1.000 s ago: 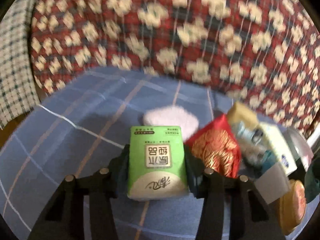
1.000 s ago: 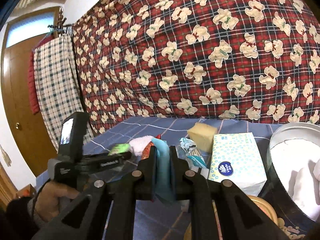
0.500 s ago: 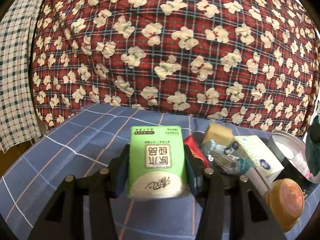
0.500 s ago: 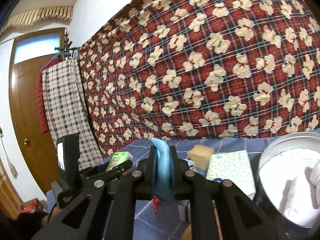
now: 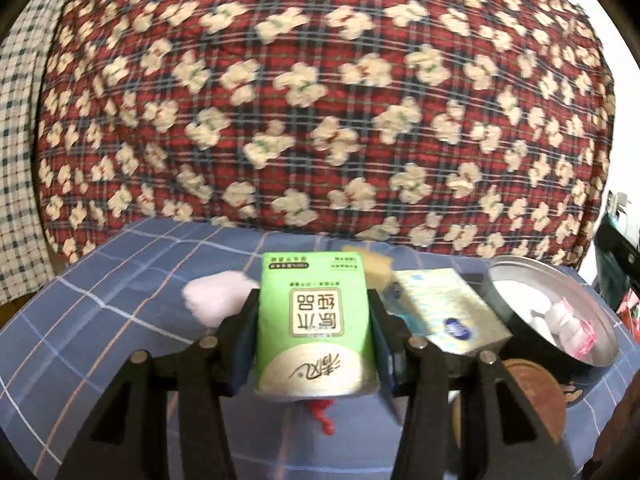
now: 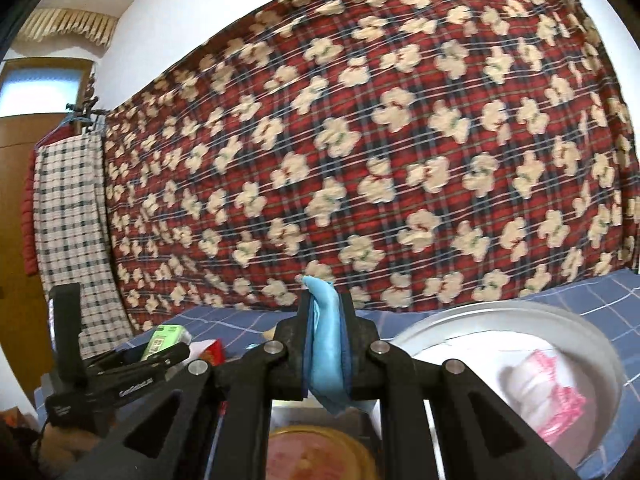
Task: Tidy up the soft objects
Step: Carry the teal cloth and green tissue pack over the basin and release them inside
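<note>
- Behind the whole scene, a red plaid quilt [image 5: 320, 100] with cream flower shapes hangs as a backdrop, and a blue checked cloth [image 5: 120, 280] covers the surface where the soft things lie.
- To the right stands a round metal tin [image 5: 560, 280], open at the top, with white and pink soft items already inside; it looks like the collecting place.
- Beside the tin lies a pale patterned tissue box [image 5: 448, 312], and a pink fluffy pad [image 5: 212, 300] rests on the cloth to the left.
- Between the jaws of the left gripper [image 5: 314, 340] sits a green tissue pack [image 5: 314, 320], pressed on both sides and held above the cloth.
- Smallest of all, a blue cloth [image 6: 326, 352] is pinched in the clenched right gripper [image 6: 326, 344], which hangs near the tin's rim [image 6: 500, 312] in the right wrist view.
- To do this step well, I judge each load should be carried fully over the tin's opening before the jaws let go, one hand at a time so the grippers do not collide.
- The blue cloth is limp and may cling to a pad, so a wide release low over the tin would help; the tissue pack is squashy and needs only a light squeeze.
</note>
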### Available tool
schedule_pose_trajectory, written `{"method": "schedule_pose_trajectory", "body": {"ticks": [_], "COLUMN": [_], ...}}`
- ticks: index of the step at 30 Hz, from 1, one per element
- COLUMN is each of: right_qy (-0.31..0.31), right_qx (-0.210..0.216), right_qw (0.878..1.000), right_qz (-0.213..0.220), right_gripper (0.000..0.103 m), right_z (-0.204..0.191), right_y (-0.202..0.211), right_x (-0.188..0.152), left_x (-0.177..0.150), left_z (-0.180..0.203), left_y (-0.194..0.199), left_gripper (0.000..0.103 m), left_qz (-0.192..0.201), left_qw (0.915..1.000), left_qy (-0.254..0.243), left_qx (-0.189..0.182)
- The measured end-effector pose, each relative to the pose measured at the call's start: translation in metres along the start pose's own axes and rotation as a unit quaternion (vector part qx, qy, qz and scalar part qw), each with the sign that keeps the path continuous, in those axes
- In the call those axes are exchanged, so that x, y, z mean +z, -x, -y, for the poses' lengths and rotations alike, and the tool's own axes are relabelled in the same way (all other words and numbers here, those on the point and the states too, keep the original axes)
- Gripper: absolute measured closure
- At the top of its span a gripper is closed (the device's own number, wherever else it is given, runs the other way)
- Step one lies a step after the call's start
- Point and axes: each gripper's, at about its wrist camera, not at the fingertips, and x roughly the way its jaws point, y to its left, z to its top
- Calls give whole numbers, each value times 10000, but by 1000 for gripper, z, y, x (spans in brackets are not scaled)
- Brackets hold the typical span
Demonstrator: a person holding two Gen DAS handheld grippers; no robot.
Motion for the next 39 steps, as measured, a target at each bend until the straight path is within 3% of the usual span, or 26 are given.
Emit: {"method": "schedule_pose_trajectory", "body": {"ticks": [23,39], "right_qy": [-415,-518], "right_qx": [-1172,-1801], "right_qw": [9918,9821], "right_qz": [298,-192], "right_gripper": [90,90], "right_z": [117,185], "right_y": [32,26], "right_x": [18,16], "left_x": [10,1], "left_z": [120,219], "left_y": [5,-18], "left_gripper": [54,54], "left_qz": [130,-304], "left_qw": [9943,9844], "left_qy": [-451,-905], "left_qx": [-960,-1477]}}
